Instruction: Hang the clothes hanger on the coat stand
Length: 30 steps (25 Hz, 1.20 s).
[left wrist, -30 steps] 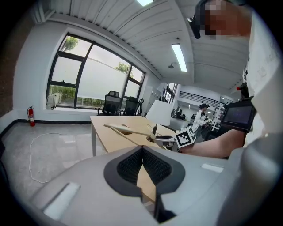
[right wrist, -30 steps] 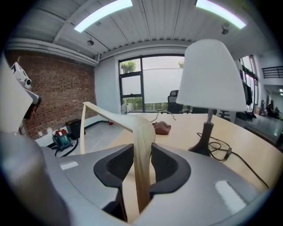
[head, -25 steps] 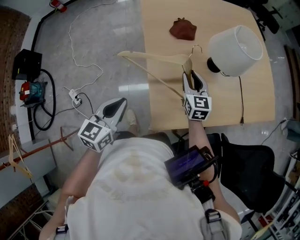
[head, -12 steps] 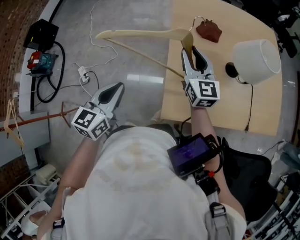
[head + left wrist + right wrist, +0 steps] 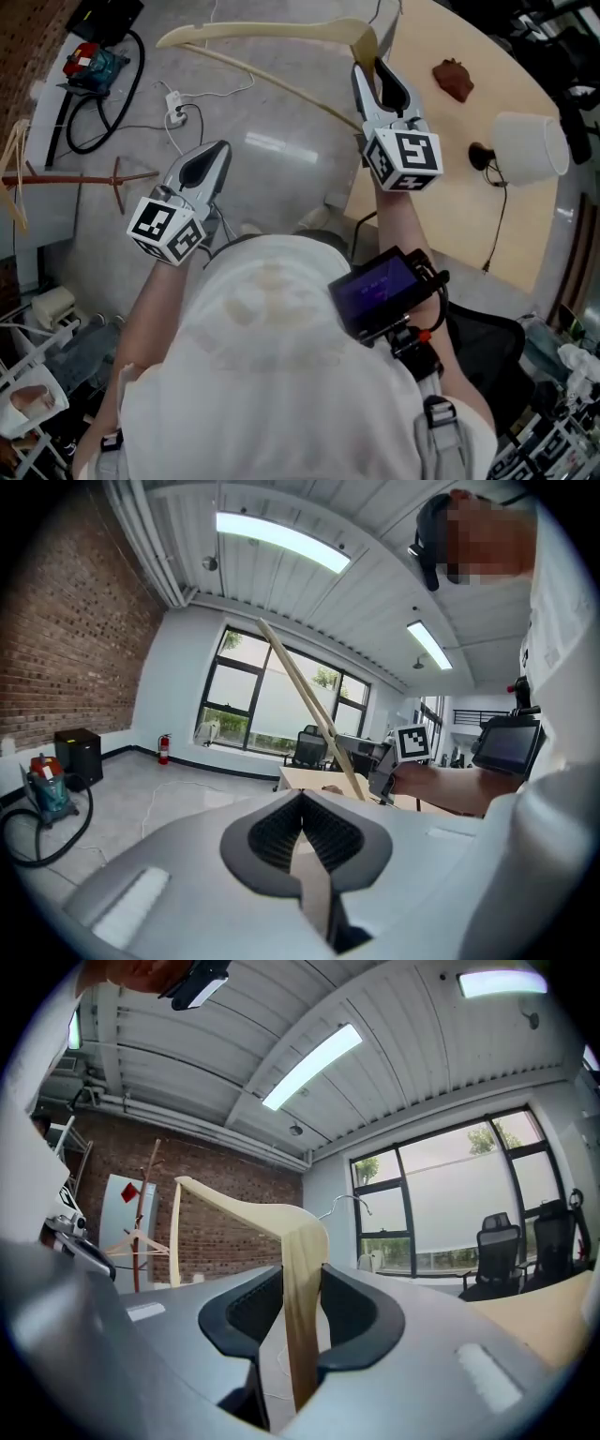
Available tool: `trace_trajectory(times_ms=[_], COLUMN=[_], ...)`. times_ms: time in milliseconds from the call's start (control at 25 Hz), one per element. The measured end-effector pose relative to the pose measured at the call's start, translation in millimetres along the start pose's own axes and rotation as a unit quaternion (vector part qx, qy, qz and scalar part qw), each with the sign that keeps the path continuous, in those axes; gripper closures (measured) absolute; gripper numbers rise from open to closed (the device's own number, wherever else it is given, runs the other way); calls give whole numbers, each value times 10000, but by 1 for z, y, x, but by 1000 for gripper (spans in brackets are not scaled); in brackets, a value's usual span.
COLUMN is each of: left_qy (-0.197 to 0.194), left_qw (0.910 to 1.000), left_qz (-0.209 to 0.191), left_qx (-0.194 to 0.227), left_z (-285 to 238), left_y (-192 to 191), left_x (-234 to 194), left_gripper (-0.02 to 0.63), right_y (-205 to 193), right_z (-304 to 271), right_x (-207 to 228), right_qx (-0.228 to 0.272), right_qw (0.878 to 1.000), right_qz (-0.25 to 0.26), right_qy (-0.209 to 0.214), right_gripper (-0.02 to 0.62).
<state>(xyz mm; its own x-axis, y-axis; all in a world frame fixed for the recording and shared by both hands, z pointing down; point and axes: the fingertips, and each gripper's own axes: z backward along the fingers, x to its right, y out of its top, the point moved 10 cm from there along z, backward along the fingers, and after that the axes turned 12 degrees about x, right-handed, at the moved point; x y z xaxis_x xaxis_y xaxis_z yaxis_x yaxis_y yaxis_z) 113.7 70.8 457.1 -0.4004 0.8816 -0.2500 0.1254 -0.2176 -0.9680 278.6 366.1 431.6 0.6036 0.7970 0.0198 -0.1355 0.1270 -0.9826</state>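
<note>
Right hand-held gripper is clamped on one arm of the wooden clothes hanger — I see the pads pressing both faces. The hanger hangs over the floor, left of the worktop and well apart from the coat stand. Left hand-held gripper — jaws together, nothing between.

wooden hanger (smooth, pale), right tool matt grey plastic
</note>
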Motion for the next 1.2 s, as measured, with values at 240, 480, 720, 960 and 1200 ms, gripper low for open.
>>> trace_trajectory(times_ms=[240,480,720,960,1200], left_qy=[637,1159,1862,2546,3301], left_qw=[9975,9914,9789,9606,9350], left_qz=[-42,73,42,-3,176], left_qx=[303,608,836,1114,1284], left_z=[41,149,222,282,334], left_y=[-13,6,17,25,24], left_x=[-29,-88,-118,-134,-145], left_gripper=[604,604,604,604,604], right_y=[-21,-13,-9,-3,-2], right_z=[-34,-84,-130,-169,-212], right_x=[-41,-162,-251,-338,-427], right_qx=[-11,161,355,521,591], right_qw=[9979,9928,9801,9594,9295], right_qz=[-186,-356,-398,-450,-562], right_qy=[626,1132,1912,2735,3597], right_gripper=[457,457,457,457,457])
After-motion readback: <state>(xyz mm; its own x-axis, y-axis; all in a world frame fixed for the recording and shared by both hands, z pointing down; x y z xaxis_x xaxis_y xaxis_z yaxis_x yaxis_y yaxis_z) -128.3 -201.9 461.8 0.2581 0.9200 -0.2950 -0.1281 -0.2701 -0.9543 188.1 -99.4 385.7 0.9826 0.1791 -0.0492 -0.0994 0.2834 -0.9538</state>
